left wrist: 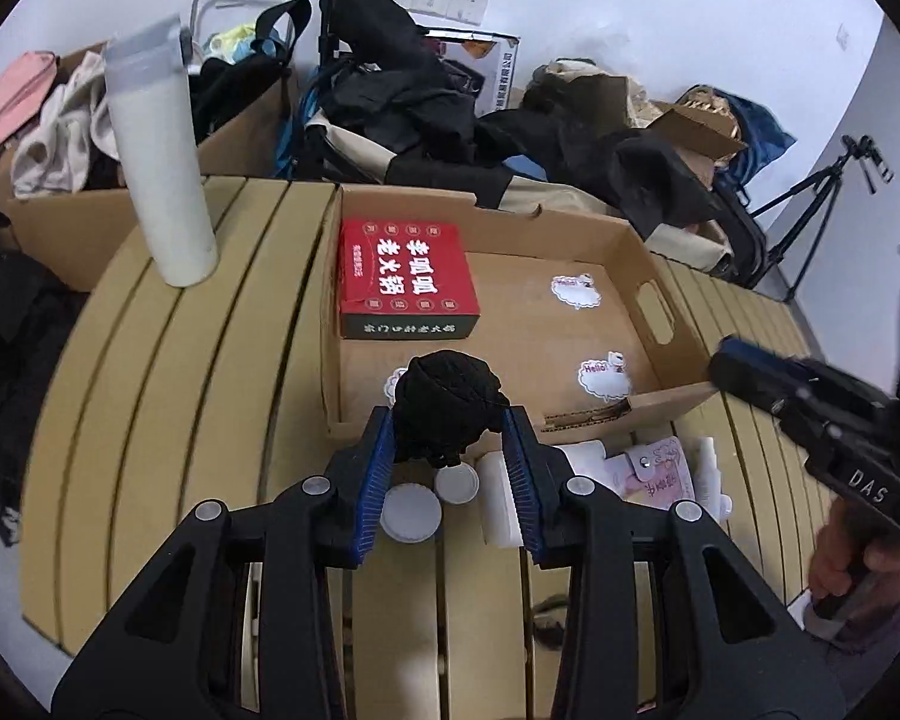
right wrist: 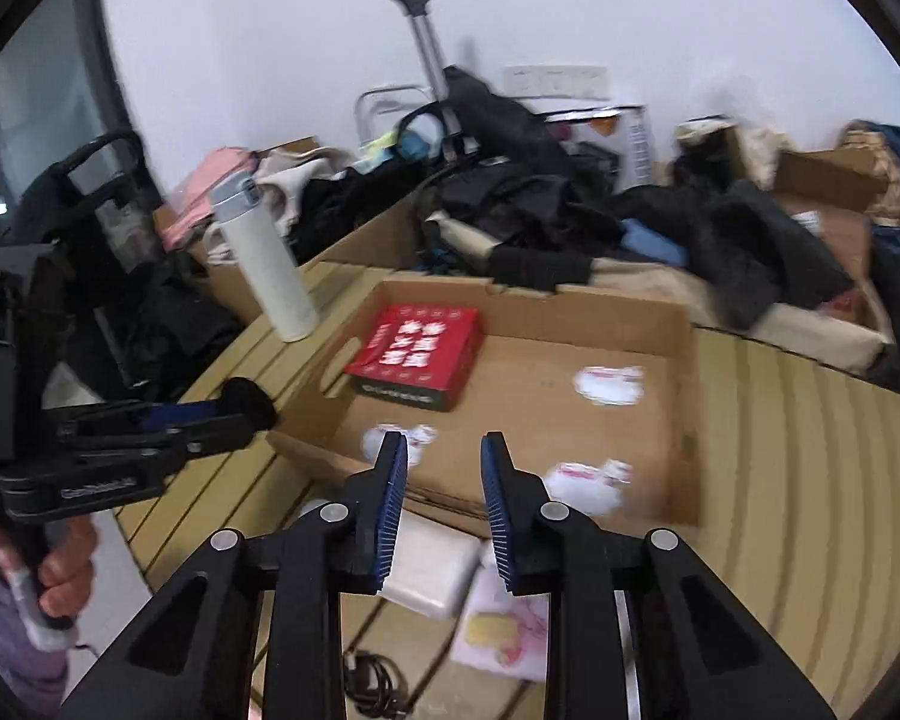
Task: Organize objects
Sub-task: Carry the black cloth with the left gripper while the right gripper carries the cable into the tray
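Cluttered slatted table (left wrist: 168, 420): tray stickers (left wrist: 603, 375) read "Hello!", right gripper (right wrist: 441, 450) "DAS".

A slatted, tan wooden table (left wrist: 168, 396) carried everything. Toward its far left corner stood an upright white flask (left wrist: 159, 168) with a grey lid. Beside it, near the middle, sat a shallow open cardboard tray (left wrist: 660, 294) with cut-out handles in its end walls. On the slats just in front of the tray lay two round white lids (left wrist: 411, 510) side by side, a white rectangular block (left wrist: 501, 501), a pink patterned wallet (left wrist: 660, 471) and a small white bottle (left wrist: 711, 468). In the right wrist view, a coiled black cable (right wrist: 372, 681) lay near the table's front edge.
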The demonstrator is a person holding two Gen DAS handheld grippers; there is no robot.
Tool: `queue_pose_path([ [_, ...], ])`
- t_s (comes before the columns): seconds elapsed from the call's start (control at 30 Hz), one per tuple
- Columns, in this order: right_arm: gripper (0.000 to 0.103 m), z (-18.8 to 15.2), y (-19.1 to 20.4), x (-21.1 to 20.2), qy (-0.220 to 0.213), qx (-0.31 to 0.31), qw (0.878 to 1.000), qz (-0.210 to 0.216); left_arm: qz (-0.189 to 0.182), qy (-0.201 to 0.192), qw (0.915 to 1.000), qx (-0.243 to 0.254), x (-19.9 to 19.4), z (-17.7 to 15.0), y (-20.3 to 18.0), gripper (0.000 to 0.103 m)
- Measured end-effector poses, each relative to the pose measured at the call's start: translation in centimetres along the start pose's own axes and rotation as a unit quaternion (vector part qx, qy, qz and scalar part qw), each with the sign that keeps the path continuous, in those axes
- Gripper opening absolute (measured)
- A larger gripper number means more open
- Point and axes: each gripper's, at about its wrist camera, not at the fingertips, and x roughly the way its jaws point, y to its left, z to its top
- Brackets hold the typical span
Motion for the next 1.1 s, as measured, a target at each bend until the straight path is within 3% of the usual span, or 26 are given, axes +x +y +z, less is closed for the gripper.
queue_pose_path([
  [0.03, 0.029, -0.6, 0.0, 0.5, 0.007, -0.005, 1.000, 0.022, 0.000, -0.001, 1.0000, -0.004, 0.0, -0.7, 0.4, 0.033],
  [0.07, 0.036, -1.7, 0.0, 1.1, 0.019, -0.008, 0.999, 0.042, 0.005, 0.000, 1.0000, -0.008, 0.0, -1.7, 0.9, 0.033],
  [0.13, 0.061, -4.8, 0.5, 2.5, 0.063, -0.013, 0.997, 0.053, 0.020, 0.002, 0.9995, -0.022, -0.5, -4.6, 2.1, 0.033],
  [0.17, 0.078, -6.6, 1.1, 2.9, 0.082, -0.023, 0.995, 0.056, 0.020, 0.007, 0.9993, -0.032, -0.7, -5.8, 2.5, 0.033],
  [0.2, 0.082, -8.6, 1.8, 3.0, 0.093, -0.034, 0.993, 0.058, 0.018, 0.017, 0.9987, -0.045, -0.8, -7.1, 3.0, 0.033],
  [0.3, 0.082, -13.0, 3.9, 2.9, 0.110, -0.056, 0.992, 0.042, 0.030, 0.041, 0.9960, -0.074, -1.4, -10.5, 3.9, 0.033],
  [0.43, 0.079, -15.7, 6.2, 4.1, 0.120, -0.114, 0.986, 0.001, 0.027, 0.045, 0.9945, -0.091, -3.1, -12.7, 3.8, 0.032],
  [0.5, 0.044, -16.6, 6.5, 4.9, 0.116, -0.127, 0.985, -0.017, 0.036, 0.036, 0.9955, -0.081, -4.5, -13.1, 2.9, 0.029],
  [0.6, 0.034, -16.9, 6.9, 4.7, 0.106, -0.134, 0.984, -0.042, 0.034, 0.010, 0.9967, -0.073, -7.2, -13.2, 1.5, 0.028],
  [0.77, 0.033, -18.0, 7.1, 0.4, 0.083, -0.132, 0.986, -0.058, 0.024, -0.011, 0.9977, -0.062, -10.3, -14.2, 0.0, 0.020],
  [0.87, 0.033, -18.5, 6.6, -2.2, 0.072, -0.111, 0.989, -0.071, 0.004, -0.009, 0.9983, -0.058, -10.4, -14.9, -0.6, 0.009],
  [0.93, 0.033, -18.7, 6.0, -3.5, 0.068, -0.092, 0.990, -0.078, 0.000, -0.010, 0.9988, -0.048, -9.9, -15.2, -1.1, 0.009],
  [1.0, 0.033, -18.4, 5.4, -4.3, 0.065, -0.075, 0.991, -0.088, 0.003, -0.012, 0.9998, -0.015, -7.6, -15.7, -1.2, 0.013],
  [1.07, 0.033, -18.2, 5.1, -4.7, 0.062, -0.061, 0.993, -0.083, 0.031, 0.016, 0.9993, -0.013, -4.5, -16.3, -0.3, 0.052],
  [1.1, 0.033, -18.1, 5.0, -4.9, 0.060, -0.055, 0.994, -0.079, 0.049, 0.035, 0.9981, -0.016, -3.3, -16.6, 0.1, 0.051],
])
